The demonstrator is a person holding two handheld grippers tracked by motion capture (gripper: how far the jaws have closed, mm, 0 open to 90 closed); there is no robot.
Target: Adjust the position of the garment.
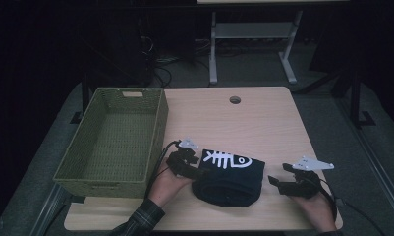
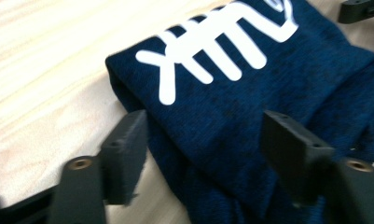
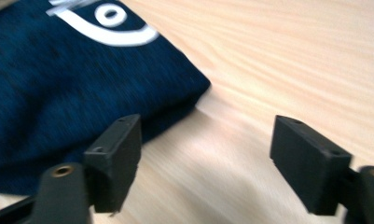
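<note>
A folded dark navy garment [image 1: 230, 178] with a white fish-skeleton print lies on the wooden table [image 1: 253, 118] near its front edge. My left gripper [image 1: 194, 167] sits at the garment's left edge, open. In the left gripper view its jaws straddle the folded cloth [image 2: 231, 107] without pressing on it. My right gripper [image 1: 275, 183] hovers just right of the garment, open. In the right gripper view its jaws stand wide over bare wood, the garment's corner [image 3: 58, 84] lying to their left. The other gripper's tip [image 2: 362, 10] peeks in at the top right of the left gripper view.
A green woven basket [image 1: 157, 128], nothing inside it, stands on the table's left side, close to my left hand. A cable hole [image 1: 235, 100] is at the table's far middle. Beyond the table stands a white desk frame [image 1: 253, 34] on a dark floor.
</note>
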